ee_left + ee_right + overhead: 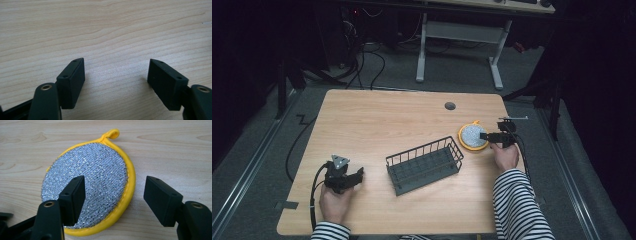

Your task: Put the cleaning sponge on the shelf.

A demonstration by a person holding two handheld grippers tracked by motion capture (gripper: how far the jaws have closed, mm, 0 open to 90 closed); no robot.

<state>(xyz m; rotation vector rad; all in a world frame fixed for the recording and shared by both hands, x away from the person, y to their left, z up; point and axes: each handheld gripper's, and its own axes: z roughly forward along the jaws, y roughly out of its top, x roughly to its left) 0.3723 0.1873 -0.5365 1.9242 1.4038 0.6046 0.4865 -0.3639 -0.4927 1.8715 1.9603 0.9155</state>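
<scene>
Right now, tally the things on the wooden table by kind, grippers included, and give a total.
Round silver scouring pad with yellow rim: 1
Black wire basket: 1
Black two-jaw grippers: 2, the left gripper and the right gripper, both open
Total: 4

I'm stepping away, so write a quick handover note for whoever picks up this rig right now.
Right tool: open, straddling the near edge of the round yellow-rimmed scrubbing pad, not gripping it.
Left tool: open, over bare table.
The pad lies flat on the table, just right of the wire basket, apart from it. The basket holds nothing.
Done: reach to the pad.
Left, probably: grip it and put it in the basket.
</scene>
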